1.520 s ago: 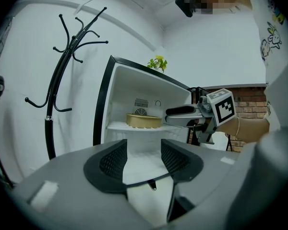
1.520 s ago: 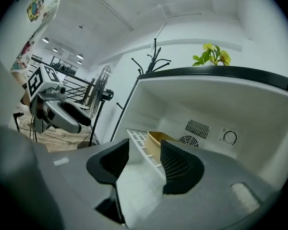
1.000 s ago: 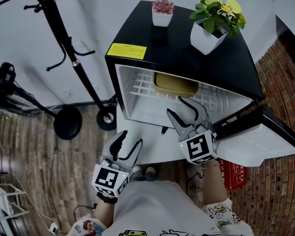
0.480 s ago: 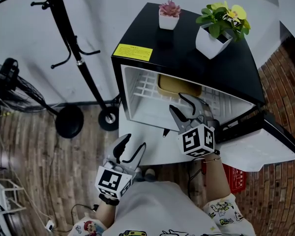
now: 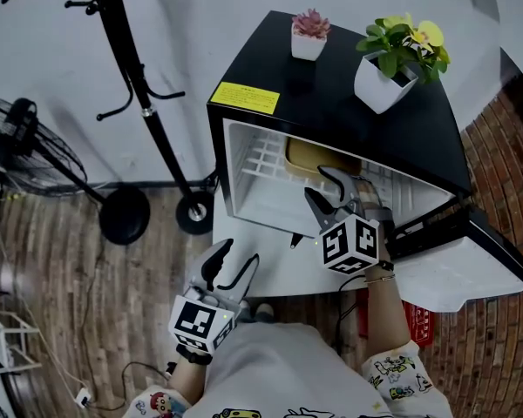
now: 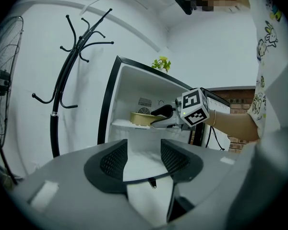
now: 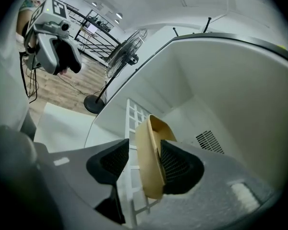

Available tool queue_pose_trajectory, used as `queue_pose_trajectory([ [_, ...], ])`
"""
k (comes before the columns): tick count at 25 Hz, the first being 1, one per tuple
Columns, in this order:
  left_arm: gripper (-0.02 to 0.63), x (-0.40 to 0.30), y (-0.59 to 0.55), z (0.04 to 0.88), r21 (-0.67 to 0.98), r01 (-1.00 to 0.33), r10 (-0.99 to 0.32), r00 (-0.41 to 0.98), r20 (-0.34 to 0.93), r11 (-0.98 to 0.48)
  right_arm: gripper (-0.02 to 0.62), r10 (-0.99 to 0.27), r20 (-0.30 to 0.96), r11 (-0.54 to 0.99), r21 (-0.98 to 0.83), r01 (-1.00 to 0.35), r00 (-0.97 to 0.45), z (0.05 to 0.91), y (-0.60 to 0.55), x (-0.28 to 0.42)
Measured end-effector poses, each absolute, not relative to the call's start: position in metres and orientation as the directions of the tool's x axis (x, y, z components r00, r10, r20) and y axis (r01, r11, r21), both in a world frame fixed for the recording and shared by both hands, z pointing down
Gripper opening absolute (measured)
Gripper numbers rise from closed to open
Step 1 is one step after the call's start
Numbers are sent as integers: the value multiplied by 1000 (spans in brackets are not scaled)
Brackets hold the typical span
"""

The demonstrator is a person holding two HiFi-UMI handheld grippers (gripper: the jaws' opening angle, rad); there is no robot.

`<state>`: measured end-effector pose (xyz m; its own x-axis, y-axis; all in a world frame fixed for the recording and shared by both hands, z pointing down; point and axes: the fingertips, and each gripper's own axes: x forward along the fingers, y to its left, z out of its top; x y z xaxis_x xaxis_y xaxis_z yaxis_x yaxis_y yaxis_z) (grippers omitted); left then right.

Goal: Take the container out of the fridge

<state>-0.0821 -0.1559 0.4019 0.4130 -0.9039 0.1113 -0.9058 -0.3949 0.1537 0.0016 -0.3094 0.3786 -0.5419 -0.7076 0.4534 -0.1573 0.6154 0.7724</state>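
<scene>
On plank floor (image 5: 61,277) (white walls (image 5: 44,68)): open fridge (image 5: 331,94).

Right gripper (image 5: 318,183) is pointing forward on an outstretched forearm, jaws standing apart. Left gripper (image 5: 240,251) is hovering low by the torso (jaws likewise spread).

One fridge (image 5: 331,94), one container (image 5: 318,157), two potted plants (image 5: 310,33) (image 5: 397,59), one coat stand (image 5: 144,103), one fan (image 5: 26,146).

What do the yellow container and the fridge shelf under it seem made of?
Container: probably plastic, matte tan-yellow; thin, smooth moulded wall, rounded rim. Shelf: white grid of thin bars, likely coated wire or plastic; cannot tell which.
</scene>
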Motion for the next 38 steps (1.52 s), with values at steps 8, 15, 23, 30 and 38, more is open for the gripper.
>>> queue_pose_trajectory([
  [8, 210, -83, -157, 406, 172, -901, -904, 417, 95, -398, 213, -695, 497, 636, 762, -121, -519, 383, -313, 2],
  [15, 198, -87, -160, 401, 173, -905, -908, 409, 96, -389, 170, -697, 499, 630, 769, -108, -515, 381, -311, 3],
  [23, 192, -87, -160, 398, 179, -901, -906, 414, 88, -395, 92, -712, 484, 603, 793, -88, -509, 377, -312, 5],
  [30, 192, -87, -159, 398, 178, -899, -905, 418, 81, -400, 58, -716, 491, 588, 807, -49, -497, 378, -311, 6],
  [38, 192, -89, -157, 395, 176, -904, -910, 407, 81, -389, 21, -709, 506, 587, 809, -13, -492, 382, -307, 6],
])
